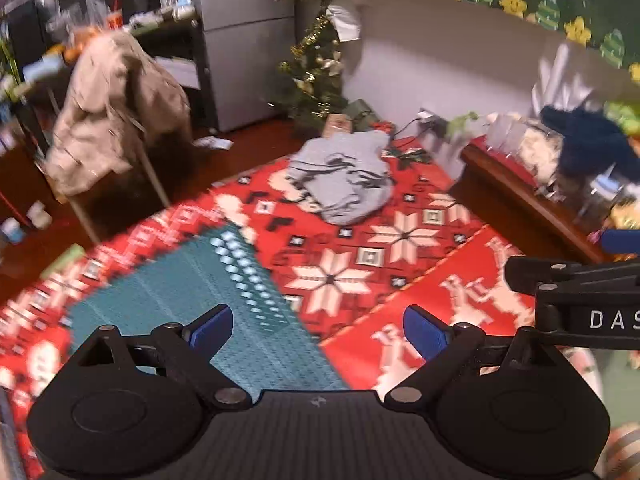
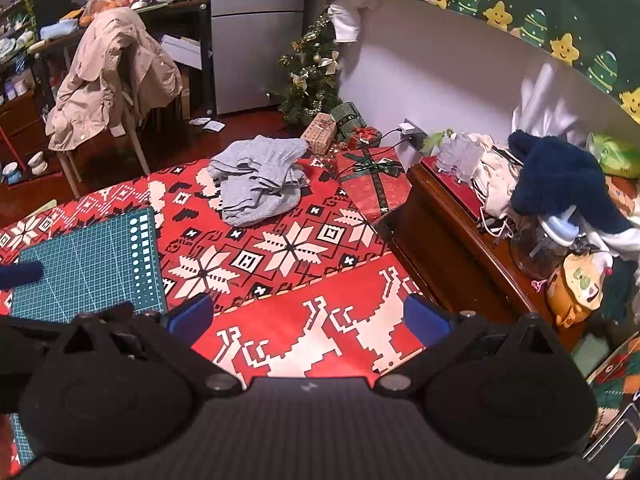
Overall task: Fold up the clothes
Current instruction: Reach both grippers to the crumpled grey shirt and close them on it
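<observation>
A crumpled light grey garment (image 1: 342,176) (image 2: 260,178) lies in a heap at the far side of a red patterned cloth (image 1: 360,256) (image 2: 280,248). My left gripper (image 1: 318,328) hovers well short of it, open, nothing between its blue pads (image 1: 212,328). Also open and empty, my right gripper (image 2: 306,318) sits above the near part of the cloth, far from the garment. The right gripper's black body (image 1: 576,300) shows at the right edge of the left wrist view. The left wrist view is blurred.
A green cutting mat (image 2: 92,264) (image 1: 224,296) lies on the cloth at the near left. A chair draped with a beige coat (image 2: 108,76) stands at the back left. A small Christmas tree (image 2: 312,72), wrapped gifts (image 2: 372,180) and a cluttered wooden cabinet (image 2: 460,240) line the back and right.
</observation>
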Demonstrator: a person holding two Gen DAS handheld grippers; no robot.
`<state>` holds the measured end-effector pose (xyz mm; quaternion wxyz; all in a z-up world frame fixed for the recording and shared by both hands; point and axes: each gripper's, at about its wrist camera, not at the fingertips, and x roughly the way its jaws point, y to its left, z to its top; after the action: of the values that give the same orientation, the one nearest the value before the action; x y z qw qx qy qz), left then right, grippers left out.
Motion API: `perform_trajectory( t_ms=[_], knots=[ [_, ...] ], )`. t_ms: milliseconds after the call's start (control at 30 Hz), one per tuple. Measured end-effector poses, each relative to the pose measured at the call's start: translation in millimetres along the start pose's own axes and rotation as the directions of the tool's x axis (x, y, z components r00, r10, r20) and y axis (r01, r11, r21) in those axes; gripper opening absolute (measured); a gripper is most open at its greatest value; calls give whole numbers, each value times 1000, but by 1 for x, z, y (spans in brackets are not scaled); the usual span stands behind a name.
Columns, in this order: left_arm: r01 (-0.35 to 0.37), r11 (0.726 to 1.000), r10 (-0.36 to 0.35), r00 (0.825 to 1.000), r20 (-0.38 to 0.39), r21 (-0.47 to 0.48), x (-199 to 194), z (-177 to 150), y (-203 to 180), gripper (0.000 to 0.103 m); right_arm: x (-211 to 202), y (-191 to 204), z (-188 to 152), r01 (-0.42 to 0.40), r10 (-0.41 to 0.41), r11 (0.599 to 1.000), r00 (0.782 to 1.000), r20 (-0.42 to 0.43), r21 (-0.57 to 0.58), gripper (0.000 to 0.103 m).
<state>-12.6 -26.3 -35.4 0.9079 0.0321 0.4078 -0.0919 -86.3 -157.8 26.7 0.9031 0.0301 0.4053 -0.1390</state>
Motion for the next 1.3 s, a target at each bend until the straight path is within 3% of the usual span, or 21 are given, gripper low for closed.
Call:
perform_trajectory(
  t_ms=[167,367,533,667,800,1000,1167,1300],
  knots=[
    [4,1000,-3,997,74,-17,10,-2,-3,93,9,-8,-4,5,-6,1000,998,59,12,102],
    [51,995,-41,992,116,-83,32,3,3,93,29,-9,-8,-25,44,990,990,134,-141,102],
    [57,982,-25,985,172,-180,52,6,10,93,55,-9,-4,-71,96,981,987,132,-180,102],
    [65,990,-37,977,210,-129,69,10,11,93,77,-15,-2,-121,152,976,973,172,-179,102],
    [57,991,-34,982,185,-118,95,16,17,93,109,-24,6,-138,158,982,973,166,-128,102],
    [4,983,15,995,103,-181,145,36,28,91,161,-34,26,-172,184,981,971,152,-88,100],
    [59,995,-52,994,99,-77,179,56,16,84,203,-35,41,-205,213,976,966,147,-68,95],
    [93,993,-89,994,56,-71,207,65,12,84,235,-30,57,-251,258,966,954,152,-66,86]
  ],
)
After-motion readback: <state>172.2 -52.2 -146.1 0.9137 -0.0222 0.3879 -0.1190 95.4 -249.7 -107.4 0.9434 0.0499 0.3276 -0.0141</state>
